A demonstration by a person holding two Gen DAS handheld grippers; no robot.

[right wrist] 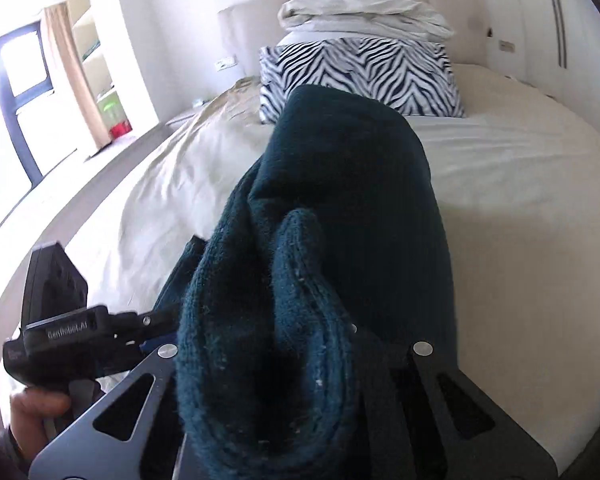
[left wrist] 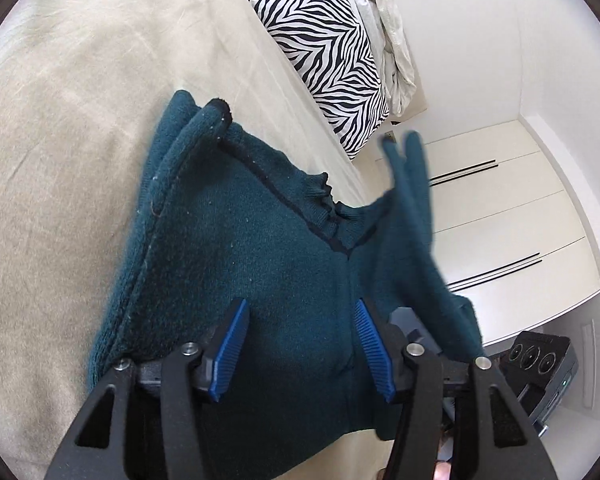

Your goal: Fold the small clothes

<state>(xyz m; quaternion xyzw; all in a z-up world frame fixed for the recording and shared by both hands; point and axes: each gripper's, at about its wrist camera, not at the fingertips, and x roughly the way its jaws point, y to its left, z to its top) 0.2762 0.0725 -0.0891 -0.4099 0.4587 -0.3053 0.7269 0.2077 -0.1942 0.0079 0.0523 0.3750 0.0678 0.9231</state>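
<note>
Hanging between the two tools above the bed (right wrist: 520,184), the teal knitted garment (left wrist: 240,248) is in the air rather than laid flat, probably so that its weight pulls it straight before a fold is made. In the left wrist view the left gripper (left wrist: 302,344) has its blue pads (left wrist: 232,348) standing well apart, with the knit lying against and behind them, so it looks open and not pinching the cloth; the fabric seems only to drape over it. In the right wrist view the garment (right wrist: 340,208) bunches thickly over the right gripper (right wrist: 296,360) and hides its fingertips, so whether that tool is clamped on the cloth cannot be told, though the way the knit gathers there suggests it bears the load. One blurred flap swings toward the cupboard (left wrist: 500,216). Beyond lie a zebra-striped pillow (right wrist: 360,76) and folded bedding (right wrist: 364,14) at the headboard, well apart from the work.
</note>
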